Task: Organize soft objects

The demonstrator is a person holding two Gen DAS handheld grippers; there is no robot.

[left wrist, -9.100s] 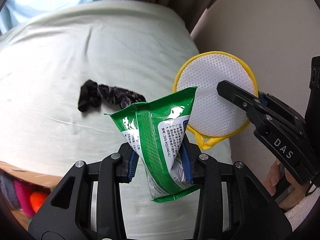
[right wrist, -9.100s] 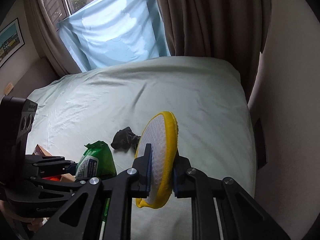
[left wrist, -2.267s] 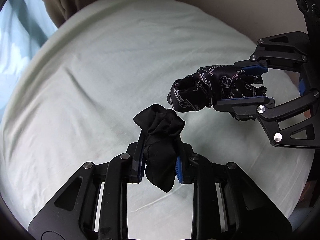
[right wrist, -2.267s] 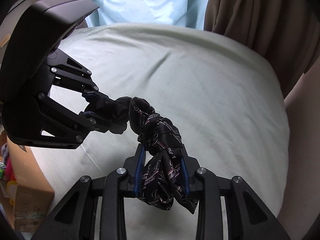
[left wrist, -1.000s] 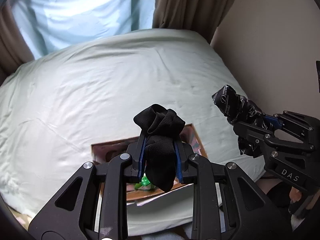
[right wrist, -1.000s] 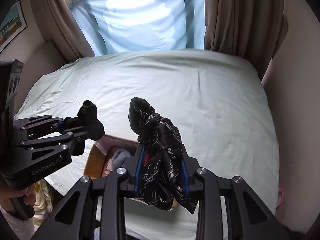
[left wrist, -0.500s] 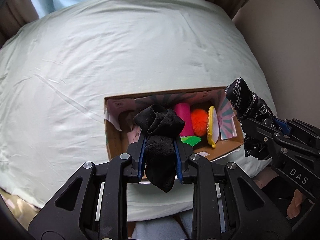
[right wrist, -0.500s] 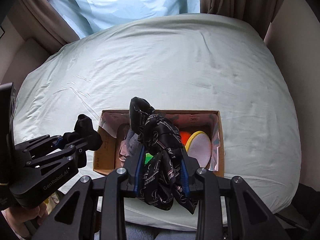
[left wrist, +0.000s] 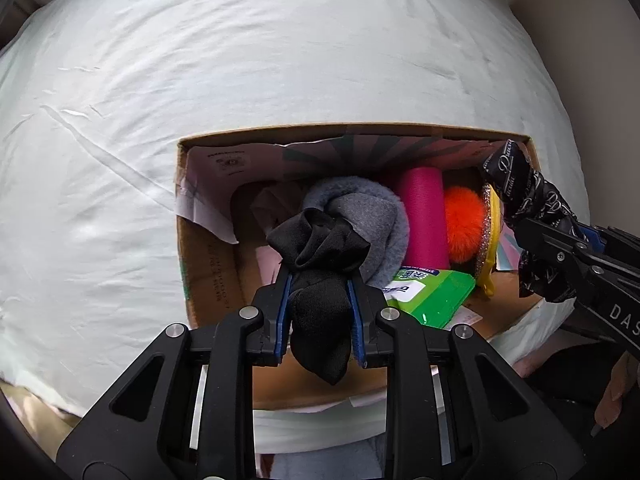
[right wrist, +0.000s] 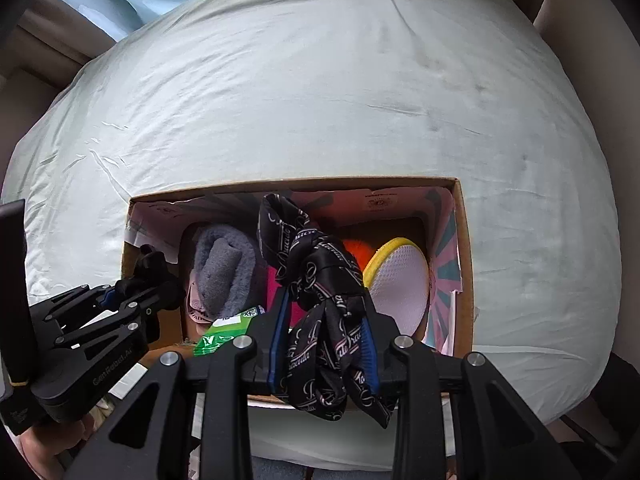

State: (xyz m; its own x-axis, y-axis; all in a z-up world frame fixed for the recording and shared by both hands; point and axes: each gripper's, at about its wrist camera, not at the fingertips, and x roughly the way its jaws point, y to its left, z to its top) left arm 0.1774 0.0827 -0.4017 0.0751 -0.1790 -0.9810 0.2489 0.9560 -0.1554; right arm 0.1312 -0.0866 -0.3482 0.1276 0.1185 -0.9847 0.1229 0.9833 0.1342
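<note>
My left gripper (left wrist: 320, 280) is shut on a bunched black cloth (left wrist: 318, 248) and points down over the left half of an open cardboard box (left wrist: 188, 264). My right gripper (right wrist: 324, 304) is shut on a black patterned scarf (right wrist: 316, 276) and hangs over the middle of the same box (right wrist: 466, 240). In the left wrist view the right gripper (left wrist: 536, 236) with the scarf (left wrist: 520, 184) stands at the box's right end. The right wrist view has the left gripper (right wrist: 138, 280) at the box's left end.
Inside the box lie a grey fleece roll (left wrist: 372, 216), a pink roll (left wrist: 424, 216), an orange pompom (left wrist: 464, 224), a green wipes pack (left wrist: 432, 296) and a yellow-rimmed white mesh pad (right wrist: 400, 280). The box stands against a pale green bed (right wrist: 320, 100). A hand (right wrist: 48, 444) holds the left gripper.
Both grippers have come down toward the box and tipped to point more steeply at it. The box now fills more of each view. Each grip is unchanged.
</note>
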